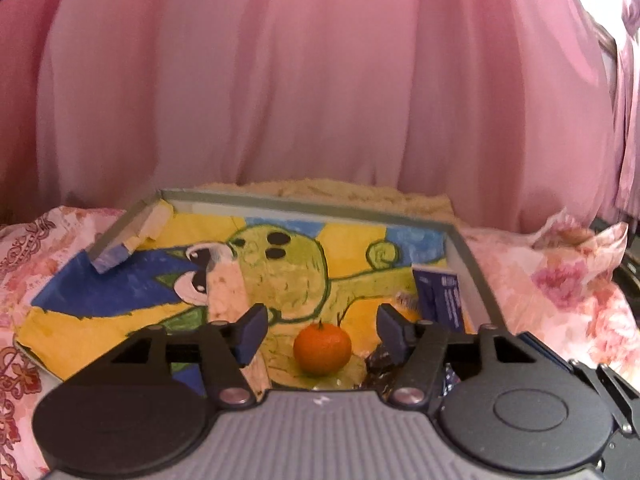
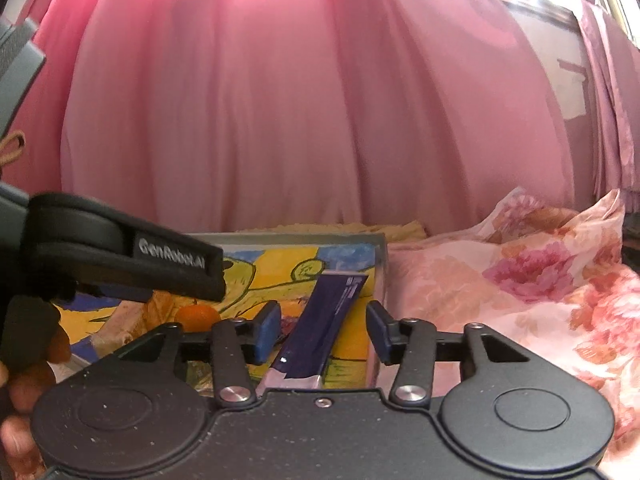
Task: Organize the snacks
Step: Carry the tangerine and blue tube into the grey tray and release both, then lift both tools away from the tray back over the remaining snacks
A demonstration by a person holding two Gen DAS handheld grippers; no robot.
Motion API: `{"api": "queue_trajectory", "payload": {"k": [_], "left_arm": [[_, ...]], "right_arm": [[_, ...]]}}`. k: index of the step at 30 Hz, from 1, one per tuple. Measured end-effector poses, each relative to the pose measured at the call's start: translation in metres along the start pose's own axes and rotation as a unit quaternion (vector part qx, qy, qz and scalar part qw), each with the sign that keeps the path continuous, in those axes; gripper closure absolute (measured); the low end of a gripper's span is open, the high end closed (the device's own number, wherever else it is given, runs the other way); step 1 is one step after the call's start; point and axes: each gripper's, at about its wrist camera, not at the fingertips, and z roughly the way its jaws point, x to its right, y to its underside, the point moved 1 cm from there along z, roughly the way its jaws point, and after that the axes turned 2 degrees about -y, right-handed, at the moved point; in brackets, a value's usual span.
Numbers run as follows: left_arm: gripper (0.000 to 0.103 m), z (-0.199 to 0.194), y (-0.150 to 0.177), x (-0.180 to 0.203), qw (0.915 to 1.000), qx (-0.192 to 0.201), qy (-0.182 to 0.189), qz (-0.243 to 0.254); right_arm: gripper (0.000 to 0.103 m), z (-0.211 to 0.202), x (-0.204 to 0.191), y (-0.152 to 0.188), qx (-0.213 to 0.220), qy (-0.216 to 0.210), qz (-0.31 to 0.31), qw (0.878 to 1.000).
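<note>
Open tray floor (image 1: 120, 312) ahead-left; tangerine (image 1: 322, 350) between my fingers, blue packet (image 1: 442, 298) blocking right wall.

The left claw (image 1: 322, 330) is showing a ribbed grey body plate, flanked by two round black discs and black linkage arms pinned with silver rivets, ending in dark blue finger pads (image 1: 252, 330). The right claw (image 2: 324, 332) is wearing the same linkages and blue pads (image 2: 267, 332) on a speckled black plate with a small central screw. In the right wrist view, the left claw's black arm is displaying white "GenRobot.AI" lettering.
</note>
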Motion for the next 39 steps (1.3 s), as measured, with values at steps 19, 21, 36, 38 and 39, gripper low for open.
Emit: {"api": "queue_trajectory", "payload": {"k": [19,21,36,38,39], "left_arm": [[0.000,-0.115,-0.003,-0.041,0.9952,0.065,-0.051,-0.053],[0.000,-0.131,0.003,-0.046,0.9946,0.073,-0.052,-0.054],[0.000,-0.211,0.077,-0.098,0.9871,0.071,-0.102,-0.101],[0.000,-0.221,0.084,-0.104,0.9862,0.071,-0.106,-0.106],[0.000,-0.225,0.089,-0.107,0.9859,0.071,-0.107,-0.108]], "right_arm": [[0.001,-0.102,-0.004,-0.029,0.067,0.019,-0.007,0.998],[0.001,-0.117,-0.008,-0.027,0.076,0.022,-0.010,0.997],[0.001,-0.221,-0.043,0.000,0.124,0.059,-0.028,0.990],[0.001,-0.233,-0.049,0.005,0.123,0.053,-0.032,0.990],[0.001,-0.238,-0.052,0.007,0.122,0.050,-0.034,0.991]]}}
